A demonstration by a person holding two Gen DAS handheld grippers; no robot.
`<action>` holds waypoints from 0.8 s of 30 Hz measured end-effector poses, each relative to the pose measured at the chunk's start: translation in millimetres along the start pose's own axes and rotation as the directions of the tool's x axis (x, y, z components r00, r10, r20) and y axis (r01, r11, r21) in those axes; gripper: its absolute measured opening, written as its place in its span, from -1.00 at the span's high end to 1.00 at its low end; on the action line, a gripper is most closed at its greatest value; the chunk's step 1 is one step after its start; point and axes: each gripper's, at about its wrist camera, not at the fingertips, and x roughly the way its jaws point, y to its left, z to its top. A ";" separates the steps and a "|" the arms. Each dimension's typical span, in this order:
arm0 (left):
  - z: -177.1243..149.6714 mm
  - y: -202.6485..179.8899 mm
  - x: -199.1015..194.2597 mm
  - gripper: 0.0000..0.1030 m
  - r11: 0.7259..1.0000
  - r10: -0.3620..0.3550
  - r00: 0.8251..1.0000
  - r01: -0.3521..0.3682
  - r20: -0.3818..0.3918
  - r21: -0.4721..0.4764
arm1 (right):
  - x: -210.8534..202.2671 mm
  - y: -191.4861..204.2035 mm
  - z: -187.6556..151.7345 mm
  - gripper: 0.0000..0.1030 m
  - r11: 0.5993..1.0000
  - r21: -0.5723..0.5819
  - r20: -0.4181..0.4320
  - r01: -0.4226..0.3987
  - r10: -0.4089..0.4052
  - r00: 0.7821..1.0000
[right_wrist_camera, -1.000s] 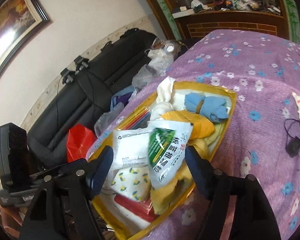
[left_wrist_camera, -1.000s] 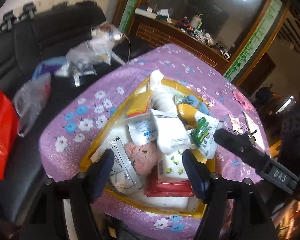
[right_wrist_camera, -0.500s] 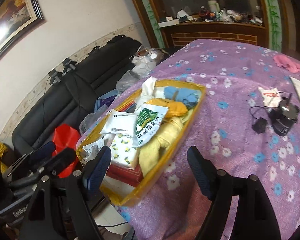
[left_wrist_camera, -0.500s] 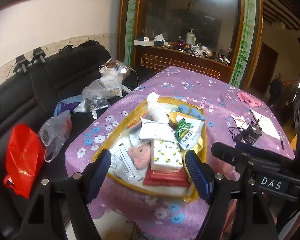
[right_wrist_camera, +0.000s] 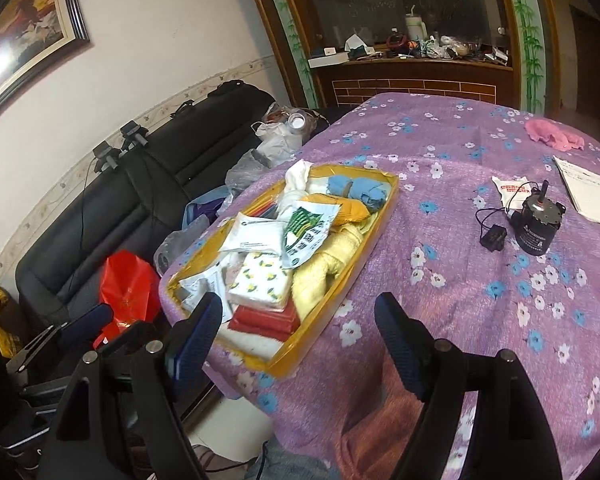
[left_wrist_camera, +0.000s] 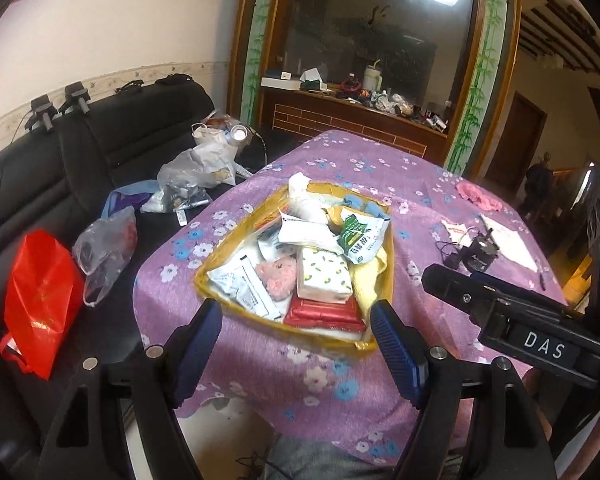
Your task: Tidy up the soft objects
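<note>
A yellow tray on the purple flowered tablecloth holds a pile of soft things: a pink plush, a lemon-print tissue pack, a red pack, white sachets, a green-and-white bag, a yellow cloth and a blue cloth. My left gripper is open and empty, held back above the table's near edge. My right gripper is open and empty, right of the tray's near corner.
A pink cloth lies at the table's far right. A black motor with a cable, a white packet and papers lie right of the tray. A black sofa with plastic bags and a red bag stands to the left.
Both grippers have drawn back and up from the tray, which now looks smaller and farther. Both stay open and empty. The items in the tray have not moved.
</note>
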 end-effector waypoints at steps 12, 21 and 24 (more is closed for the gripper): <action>-11.5 7.2 -27.7 -0.79 0.998 0.040 0.983 -0.031 0.177 -0.054 | -27.0 10.3 -16.6 -0.54 0.998 -0.031 0.041 0.054 -0.053 0.998; -6.6 2.1 -28.1 -0.86 1.000 0.004 0.992 -0.008 0.128 0.024 | -27.7 8.4 -25.2 -0.58 0.994 -0.035 0.056 0.099 -0.097 0.994; -6.2 2.9 -25.2 -0.92 0.998 0.028 0.992 -0.034 0.119 0.048 | -22.3 12.3 -24.3 -0.62 0.991 -0.068 0.054 0.117 -0.113 0.992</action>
